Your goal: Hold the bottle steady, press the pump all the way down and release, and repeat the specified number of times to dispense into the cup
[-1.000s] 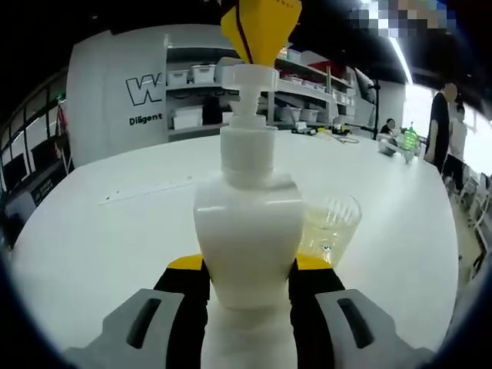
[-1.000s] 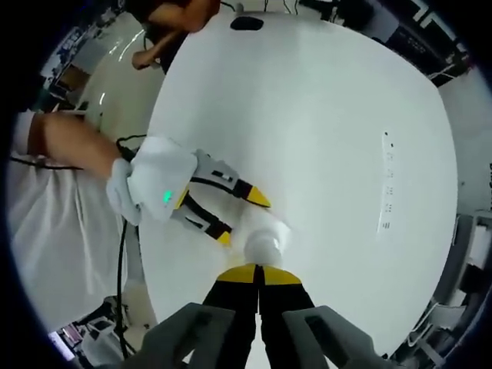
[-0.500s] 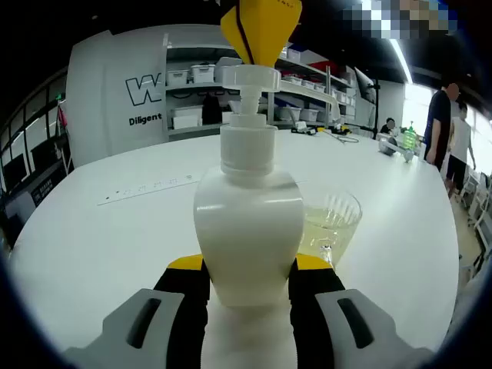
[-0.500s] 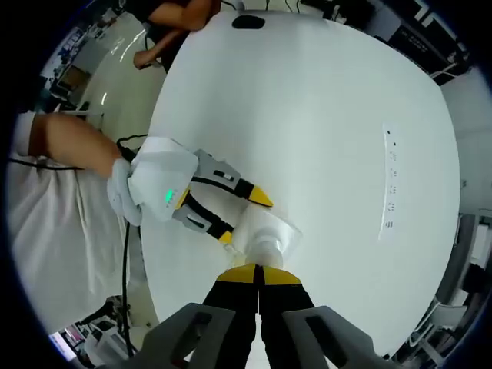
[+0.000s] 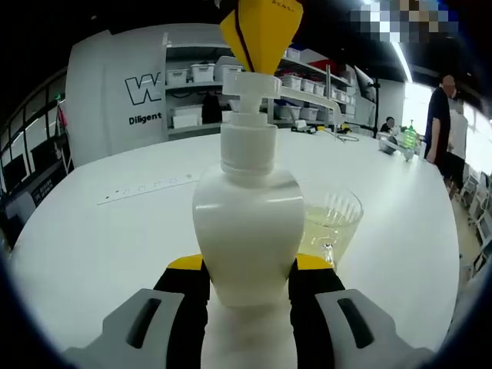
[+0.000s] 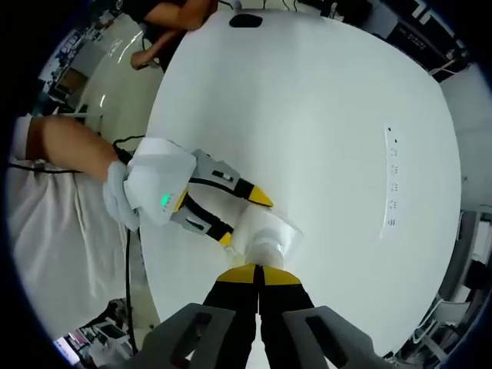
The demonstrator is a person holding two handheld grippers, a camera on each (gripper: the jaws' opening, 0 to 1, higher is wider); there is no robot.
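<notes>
You've got a white plastic pump bottle point(image 5: 247, 231) with a smooth, softly glossy body; its ribbed white plastic collar point(image 5: 248, 147) looks more matt. Beside it, your clear ribbed plastic cup point(image 5: 330, 221) is shiny and see-through. The white round desk point(image 5: 100, 238) under them is smooth with a dull sheen. Your left hand-held gripper point(image 5: 247, 269) shows matt black and yellow plastic jaws on grey plastic. Your right hand-held gripper point(image 6: 257, 270) has the same matt yellow tips.
</notes>
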